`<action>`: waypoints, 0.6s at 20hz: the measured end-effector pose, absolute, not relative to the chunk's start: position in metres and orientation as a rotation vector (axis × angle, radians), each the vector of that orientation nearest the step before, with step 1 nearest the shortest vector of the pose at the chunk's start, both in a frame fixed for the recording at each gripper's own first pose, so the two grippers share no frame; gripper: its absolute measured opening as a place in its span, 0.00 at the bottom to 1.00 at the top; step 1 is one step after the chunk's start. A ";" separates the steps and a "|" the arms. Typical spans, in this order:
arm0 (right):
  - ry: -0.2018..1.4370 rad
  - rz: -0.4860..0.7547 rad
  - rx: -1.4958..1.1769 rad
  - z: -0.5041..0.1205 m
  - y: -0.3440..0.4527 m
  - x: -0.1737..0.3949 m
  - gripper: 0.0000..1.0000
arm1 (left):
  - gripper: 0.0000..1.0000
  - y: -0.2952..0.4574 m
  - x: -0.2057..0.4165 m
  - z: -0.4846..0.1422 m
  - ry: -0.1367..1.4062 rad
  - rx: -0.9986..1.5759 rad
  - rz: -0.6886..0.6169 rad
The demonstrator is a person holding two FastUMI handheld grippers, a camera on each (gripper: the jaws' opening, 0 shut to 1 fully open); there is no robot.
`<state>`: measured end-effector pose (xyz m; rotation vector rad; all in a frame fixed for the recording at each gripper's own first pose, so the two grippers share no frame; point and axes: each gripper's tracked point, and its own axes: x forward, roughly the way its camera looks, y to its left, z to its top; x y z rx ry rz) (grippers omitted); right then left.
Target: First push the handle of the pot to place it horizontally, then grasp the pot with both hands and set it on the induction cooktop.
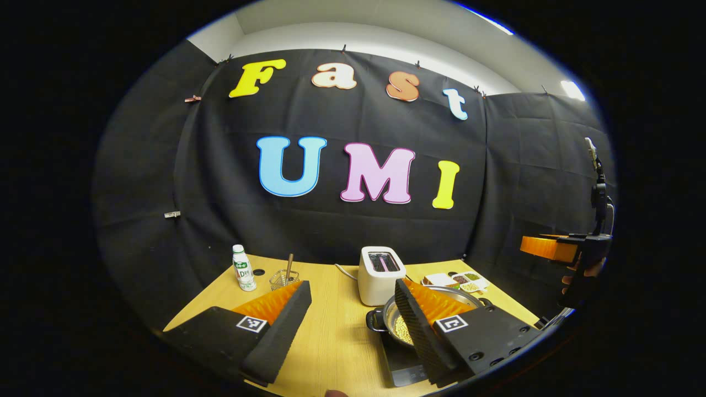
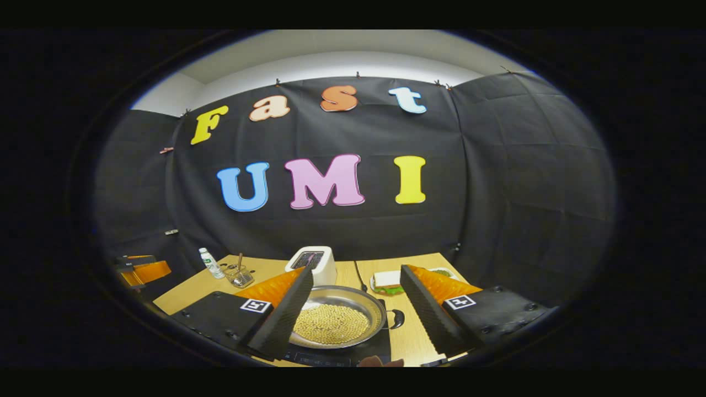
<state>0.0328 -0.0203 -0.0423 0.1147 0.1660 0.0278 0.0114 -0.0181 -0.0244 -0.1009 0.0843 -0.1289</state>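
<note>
A steel pot [image 2: 336, 322] holding pale beans sits on the dark induction cooktop [image 2: 380, 348] at the table's near edge. A black side handle [image 2: 398, 318] sticks out to its right. My right gripper [image 2: 357, 271] hangs open above the pot, with its left finger over the pot's near-left rim. In the left gripper view the pot [image 1: 398, 326] shows partly behind the right finger of my left gripper [image 1: 352, 286], which is open and holds nothing. The pot's other handle [image 1: 375, 320] faces left there, with the cooktop [image 1: 405, 364] beneath. The right gripper [image 1: 551, 247] is raised at the far right, held by a hand.
On the wooden table [image 1: 331, 331] stand a white toaster [image 1: 380, 274], a small white bottle [image 1: 242, 268], a glass with a stick [image 1: 284, 279] and a tray of beans [image 1: 459, 281]. A sandwich [image 2: 389, 282] lies behind the pot. The left gripper [image 2: 140, 271] is at far left.
</note>
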 end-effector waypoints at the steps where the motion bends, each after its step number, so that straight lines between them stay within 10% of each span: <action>1: 0.140 0.033 0.096 -0.035 -0.017 0.028 0.98 | 0.95 -0.012 0.005 -0.020 0.068 -0.105 -0.117; 12: 0.036 0.058 0.025 0.002 0.015 -0.025 0.97 | 0.95 0.036 -0.066 0.009 -0.030 -0.040 0.004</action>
